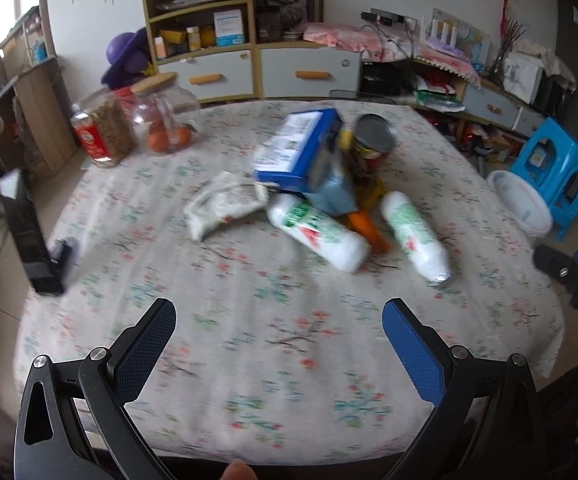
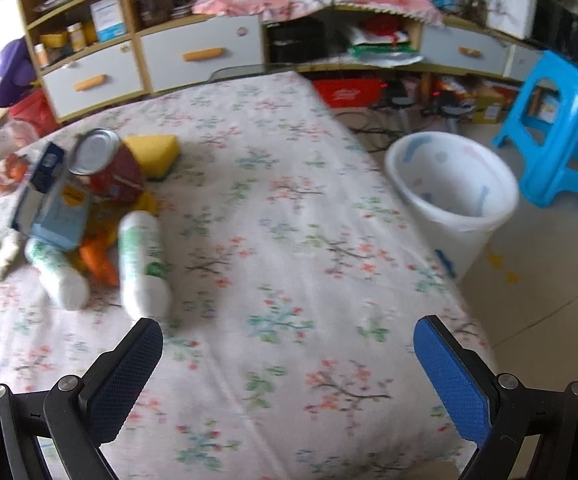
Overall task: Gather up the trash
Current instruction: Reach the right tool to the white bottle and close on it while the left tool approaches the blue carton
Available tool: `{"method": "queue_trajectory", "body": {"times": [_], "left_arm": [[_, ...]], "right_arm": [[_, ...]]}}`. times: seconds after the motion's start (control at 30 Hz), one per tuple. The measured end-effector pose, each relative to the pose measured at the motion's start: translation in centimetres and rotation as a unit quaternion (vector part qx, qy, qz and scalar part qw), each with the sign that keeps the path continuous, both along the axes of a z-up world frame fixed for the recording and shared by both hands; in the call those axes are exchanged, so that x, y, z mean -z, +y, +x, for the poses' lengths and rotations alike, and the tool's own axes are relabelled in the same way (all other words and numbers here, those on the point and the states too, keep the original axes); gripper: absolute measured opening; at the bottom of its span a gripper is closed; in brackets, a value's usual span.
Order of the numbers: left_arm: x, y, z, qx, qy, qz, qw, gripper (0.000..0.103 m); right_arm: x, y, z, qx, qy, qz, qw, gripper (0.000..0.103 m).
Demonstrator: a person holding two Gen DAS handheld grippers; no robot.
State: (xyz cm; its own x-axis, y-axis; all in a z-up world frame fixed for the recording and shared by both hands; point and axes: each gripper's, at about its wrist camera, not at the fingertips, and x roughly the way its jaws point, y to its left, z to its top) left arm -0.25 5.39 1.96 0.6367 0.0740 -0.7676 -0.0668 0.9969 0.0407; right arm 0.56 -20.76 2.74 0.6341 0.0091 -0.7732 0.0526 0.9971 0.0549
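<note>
A pile of trash lies mid-table: a blue box (image 1: 297, 152), a tin can (image 1: 373, 140), two white-and-green tubes (image 1: 321, 232) (image 1: 413, 232), an orange wrapper (image 1: 369, 230) and a crumpled white packet (image 1: 225, 204). In the right wrist view I see the can (image 2: 109, 168), a tube (image 2: 143, 256) and a yellow sponge (image 2: 155, 154). A white bin (image 2: 453, 192) stands on the floor right of the table. My left gripper (image 1: 279, 312) is open and empty, near the front edge. My right gripper (image 2: 287, 330) is open and empty, just right of the tube.
Glass jars (image 1: 161, 120) and a red-labelled bottle (image 1: 89, 136) stand at the table's far left. A black object (image 1: 29, 232) sits at the left edge. A blue stool (image 2: 561, 128) stands beyond the bin. Cabinets (image 1: 257, 68) line the back wall.
</note>
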Motion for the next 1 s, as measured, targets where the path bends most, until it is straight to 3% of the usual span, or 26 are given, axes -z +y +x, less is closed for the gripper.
{"method": "queue_trajectory", "body": {"times": [0.23,0.47,0.57,0.73,0.83,1.0], "left_arm": [[-0.7,3.6,1.9,-0.01,0.01,0.018,0.9997,0.103],[-0.3,5.1,5.1,0.008,0.032,0.048,0.9983,0.103],[0.6,5.8,7.0,0.017,0.061,0.029,0.9976,0.103],[2.7,7.6,10.1,0.014,0.098,-0.023,0.9948,0.102],[4.0,8.5,11.4,0.016,0.101,-0.058,0.9931,0.1],[5.5,8.9,13.2,0.031,0.094,-0.079,0.992,0.095]], "right_arm": [[-1.0,2.9,2.0,-0.05,0.021,-0.002,0.999,0.103],[0.4,5.8,5.7,-0.107,0.079,0.016,0.991,0.103],[1.6,6.6,7.4,-0.125,0.112,0.028,0.985,0.102],[3.8,6.8,9.9,-0.133,0.166,0.07,0.975,0.093],[5.1,6.6,11.1,-0.131,0.183,0.092,0.97,0.084],[7.1,6.6,12.1,-0.141,0.187,0.115,0.965,0.074]]}}
